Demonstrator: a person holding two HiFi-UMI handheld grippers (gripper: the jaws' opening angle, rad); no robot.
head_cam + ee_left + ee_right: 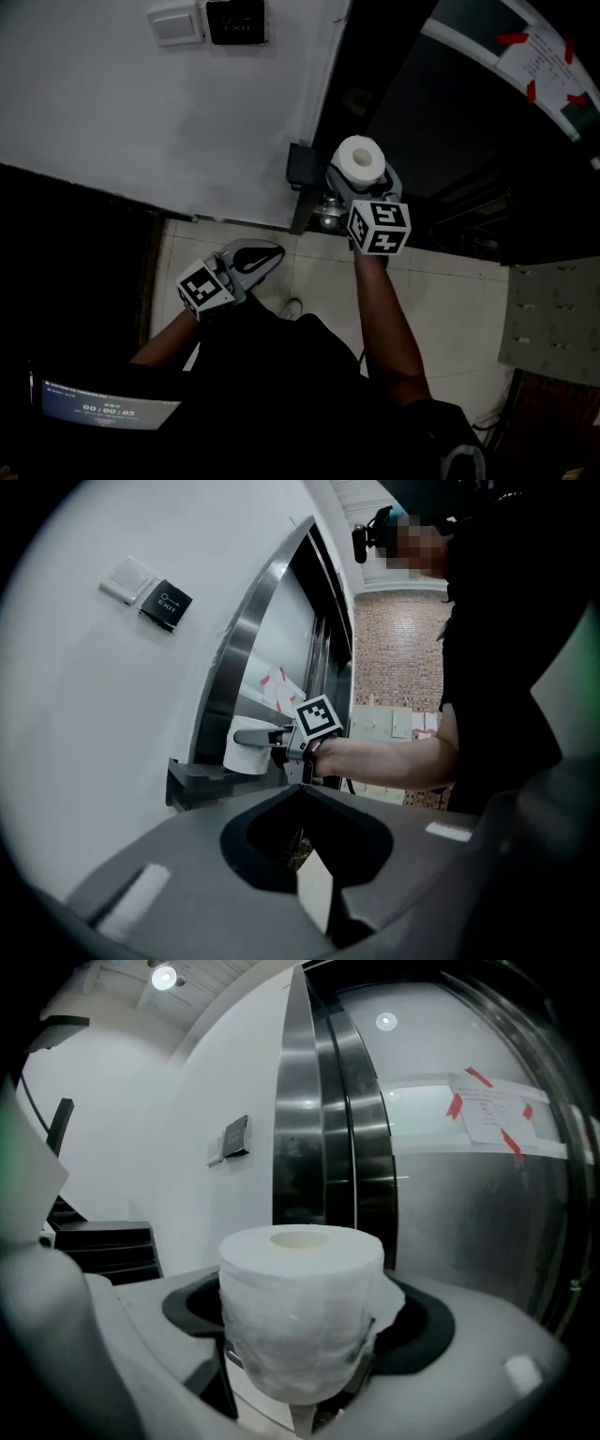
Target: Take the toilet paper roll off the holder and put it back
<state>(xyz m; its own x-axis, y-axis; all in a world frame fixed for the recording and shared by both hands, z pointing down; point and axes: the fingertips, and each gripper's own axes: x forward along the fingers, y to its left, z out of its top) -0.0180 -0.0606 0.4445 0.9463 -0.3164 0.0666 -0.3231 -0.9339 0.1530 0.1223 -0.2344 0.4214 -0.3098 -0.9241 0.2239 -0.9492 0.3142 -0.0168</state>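
The right gripper [361, 183] is squeezing the upright toilet paper roll [300, 1307] between its jaws, probably to move it at the holder [302, 173] alongside. The left gripper [251, 258], closed and empty, is hanging aside.

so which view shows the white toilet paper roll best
The right gripper view: the white toilet paper roll fills the middle, upright, its core hole and side plain. The head view shows it small, from above; the left gripper view shows only a distant bit of its side.
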